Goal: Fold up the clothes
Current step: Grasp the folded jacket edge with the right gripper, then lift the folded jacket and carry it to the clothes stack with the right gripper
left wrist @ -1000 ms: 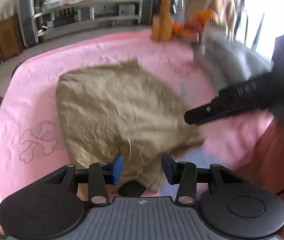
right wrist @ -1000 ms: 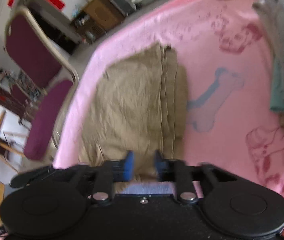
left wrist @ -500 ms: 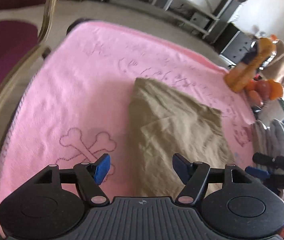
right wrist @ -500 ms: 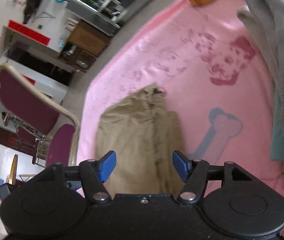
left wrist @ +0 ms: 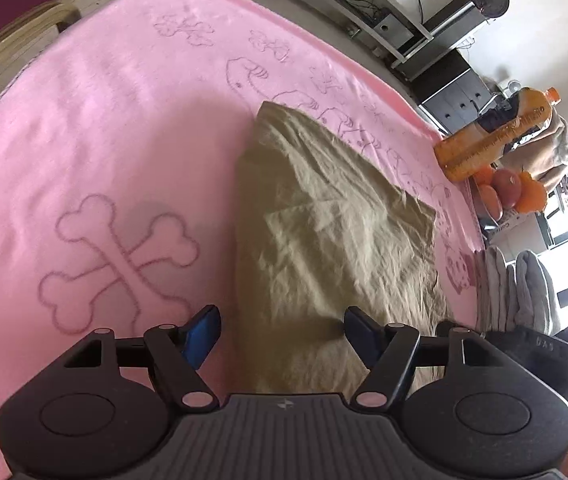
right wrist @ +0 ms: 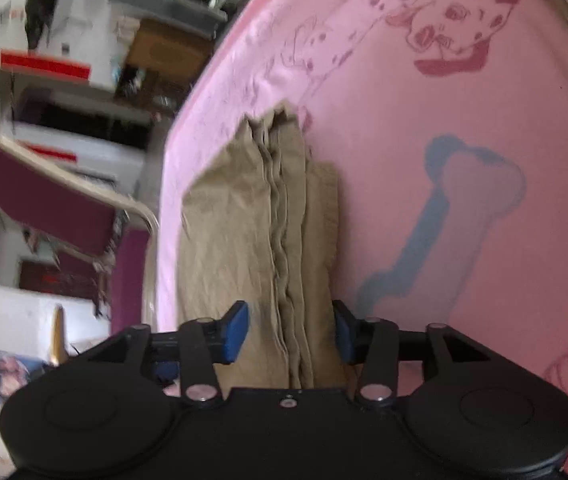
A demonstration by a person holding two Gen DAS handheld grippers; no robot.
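The left gripper (left wrist: 280,330) hovers, jaws apart, over a crumpled khaki cloth garment (left wrist: 324,232) on the pink printed blanket (left wrist: 84,120); orange bottle (left wrist: 496,136) at two o'clock.

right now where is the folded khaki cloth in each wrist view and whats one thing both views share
Left wrist view: the khaki cloth lies centre to right, running from mid-frame down between the open fingers of the left gripper.
Right wrist view: the khaki cloth sits left of centre, its layered edge reaching down between the right gripper fingers.
Shared landmark: the pink blanket under it.
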